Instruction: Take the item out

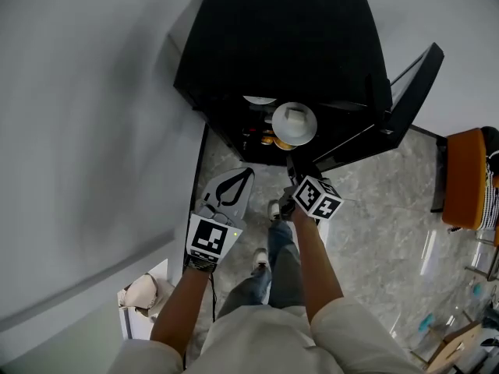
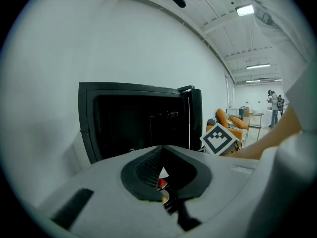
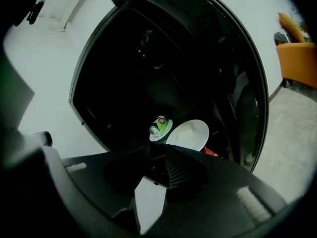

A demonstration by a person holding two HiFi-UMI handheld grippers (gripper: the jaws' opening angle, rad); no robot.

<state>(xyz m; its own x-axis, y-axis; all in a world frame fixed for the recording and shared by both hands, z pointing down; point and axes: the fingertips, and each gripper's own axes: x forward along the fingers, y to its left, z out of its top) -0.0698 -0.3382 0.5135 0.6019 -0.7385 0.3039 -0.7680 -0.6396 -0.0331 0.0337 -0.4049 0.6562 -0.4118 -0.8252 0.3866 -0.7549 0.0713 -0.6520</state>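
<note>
A black cabinet stands with its door swung open to the right. Inside, the head view shows a round white plate with a small white piece on it, and something orange beside it. My right gripper points into the opening just below the plate. In the right gripper view, a green-and-white can and the white plate lie just past my right gripper, whose jaws stand apart with nothing clearly between them. My left gripper hangs lower left, tips together and empty.
A white wall runs along the left. An orange chair stands at the right on the marbled floor. A pale bag sits at lower left. The person's legs and shoes are under the grippers.
</note>
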